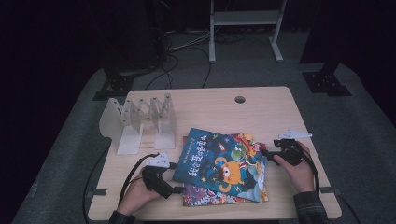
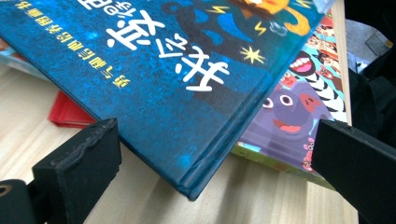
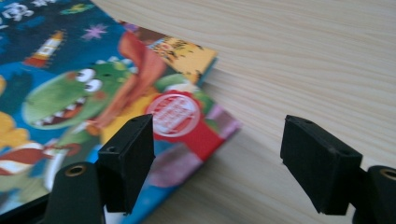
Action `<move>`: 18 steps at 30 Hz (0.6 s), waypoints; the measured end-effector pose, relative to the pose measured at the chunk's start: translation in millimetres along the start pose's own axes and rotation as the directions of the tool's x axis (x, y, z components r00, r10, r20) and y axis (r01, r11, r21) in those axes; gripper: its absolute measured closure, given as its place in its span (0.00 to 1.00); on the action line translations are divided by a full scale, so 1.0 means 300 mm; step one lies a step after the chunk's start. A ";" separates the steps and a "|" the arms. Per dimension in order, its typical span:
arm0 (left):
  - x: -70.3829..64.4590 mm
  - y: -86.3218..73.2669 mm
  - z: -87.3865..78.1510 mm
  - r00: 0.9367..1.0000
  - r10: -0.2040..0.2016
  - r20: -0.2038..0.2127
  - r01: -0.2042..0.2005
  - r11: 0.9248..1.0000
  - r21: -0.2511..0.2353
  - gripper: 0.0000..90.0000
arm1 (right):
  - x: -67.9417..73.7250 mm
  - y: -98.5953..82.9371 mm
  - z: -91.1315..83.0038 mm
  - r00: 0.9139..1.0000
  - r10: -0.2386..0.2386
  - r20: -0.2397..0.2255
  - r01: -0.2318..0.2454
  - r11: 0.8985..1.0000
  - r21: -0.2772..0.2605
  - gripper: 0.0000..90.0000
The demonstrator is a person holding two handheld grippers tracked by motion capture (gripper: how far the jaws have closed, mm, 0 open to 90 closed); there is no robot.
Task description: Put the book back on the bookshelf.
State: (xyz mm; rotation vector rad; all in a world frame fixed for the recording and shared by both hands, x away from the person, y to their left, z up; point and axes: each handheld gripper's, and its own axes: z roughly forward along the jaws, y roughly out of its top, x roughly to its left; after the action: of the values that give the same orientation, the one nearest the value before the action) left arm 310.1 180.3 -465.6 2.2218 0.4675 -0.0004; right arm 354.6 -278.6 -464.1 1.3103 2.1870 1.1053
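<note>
1. Left tool point(image 1: 176, 189): held in the person's left hand point(image 1: 135, 196) at the near-left part of the tabletop point(image 1: 261, 100), pointing right toward the near-left corner of the book stack.
2. Left tool state: in the left gripper view its jaws stand wide apart and grip nothing. The spine corner of the blue book point(image 2: 187, 79) lies between them, a little ahead of the pads, not touching either.
3. Blue book, high view point(image 1: 219, 163): top of the stack, lying flat at the centre-near part of the tabletop, turned at a slant to the tabletop edge. Cover shows white characters, an orange creature and a green one.
4. Under it: a second picture book point(image 2: 289, 121), with its cartoon-animal cover sticking out at the near side point(image 1: 205, 198), and a red-edged book point(image 2: 65, 114) sticking out on the far-left side.
5. Right tool point(image 1: 265, 151): held in the right hand point(image 1: 299, 170) at the right edge of the stack, pointing left.
6. Right tool state: in the right gripper view the jaws are spread wide, empty. The left jaw hangs over the corner of the blue book point(image 3: 93, 93) near a round red sticker point(image 3: 175, 114); the right jaw is over bare wood. I cannot tell whether the left jaw touches the cover.
7. Far left: a white folding book rack point(image 1: 140, 123) stands upright on the tabletop, well apart from the stack, its slots empty.
8. Far centre: a round cable hole point(image 1: 240, 99) near the back edge.
</note>
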 end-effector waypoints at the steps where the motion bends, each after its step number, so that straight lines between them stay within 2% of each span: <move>1: 0.000 0.000 0.002 1.000 0.003 -0.002 -0.003 1.000 0.007 0.01 | 0.007 0.002 0.004 1.000 0.000 -0.011 0.000 1.000 0.000 0.28; 6: 0.008 -0.009 0.005 1.000 -0.005 -0.016 0.005 1.000 0.018 0.00 | 0.003 0.003 0.037 0.999 0.030 -0.028 -0.030 1.000 0.004 0.25; 8: 0.015 -0.013 -0.001 0.999 -0.017 -0.040 0.018 1.000 0.011 0.00 | -0.002 0.004 0.046 0.998 0.046 -0.038 -0.046 0.999 0.011 0.25; 15: 0.031 -0.021 -0.024 0.997 -0.040 -0.068 0.039 0.999 -0.013 0.00 | 0.007 0.007 0.064 0.995 0.047 -0.084 -0.047 0.999 0.010 0.27; 18: 0.038 -0.025 -0.037 0.995 -0.051 -0.083 0.049 0.998 -0.027 0.00 | 0.013 0.009 0.068 0.995 0.056 -0.078 -0.056 0.998 0.013 0.26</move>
State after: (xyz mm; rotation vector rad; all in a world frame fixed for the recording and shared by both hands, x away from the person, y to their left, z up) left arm 316.4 196.6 -465.8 2.1919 0.5657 0.0721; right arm 367.3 -265.5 -474.4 1.3623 2.2270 1.1866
